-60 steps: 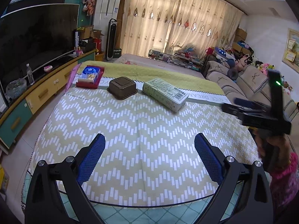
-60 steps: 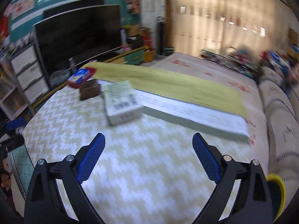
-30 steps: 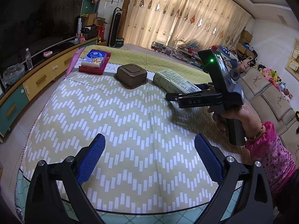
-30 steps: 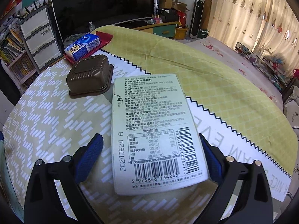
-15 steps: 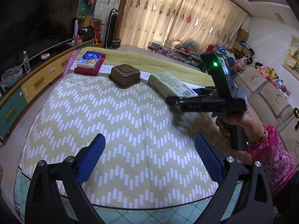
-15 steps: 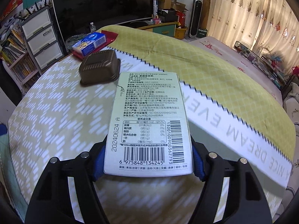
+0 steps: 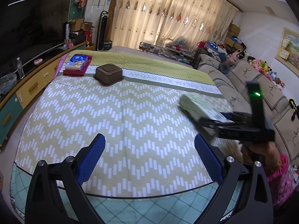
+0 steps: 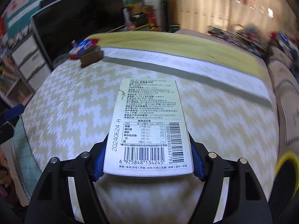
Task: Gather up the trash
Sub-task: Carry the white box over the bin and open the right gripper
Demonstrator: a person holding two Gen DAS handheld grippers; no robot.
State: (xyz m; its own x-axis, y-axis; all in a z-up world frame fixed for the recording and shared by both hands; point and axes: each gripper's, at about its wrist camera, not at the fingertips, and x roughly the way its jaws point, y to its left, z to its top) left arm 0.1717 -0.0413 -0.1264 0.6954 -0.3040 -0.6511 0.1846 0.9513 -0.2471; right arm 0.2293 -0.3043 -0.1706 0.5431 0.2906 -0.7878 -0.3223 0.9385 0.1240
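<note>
- The right hand-held gripper (image 8: 147,165) is now clamped on the box (image 8: 149,128), blue pads squeezing both long sides at the barcode end. A second ago the jaws were still wide apart around it, so the grab is fresh.
- The box is off its old spot beside the brown tub (image 7: 109,74) and hangs over the right side of the tabletop (image 7: 119,115), near the sofa edge. The background is smeared, so it's probably mid-carry.
- The left hand-held gripper (image 7: 149,156) is wide open with nothing in it, hovering over the near edge like before.
- So the first piece of trash looks picked up. A yellow rim (image 8: 286,165) shows at lower right, maybe the bin, can't tell.
- The tissue pack (image 7: 77,63) hasn't moved.
</note>
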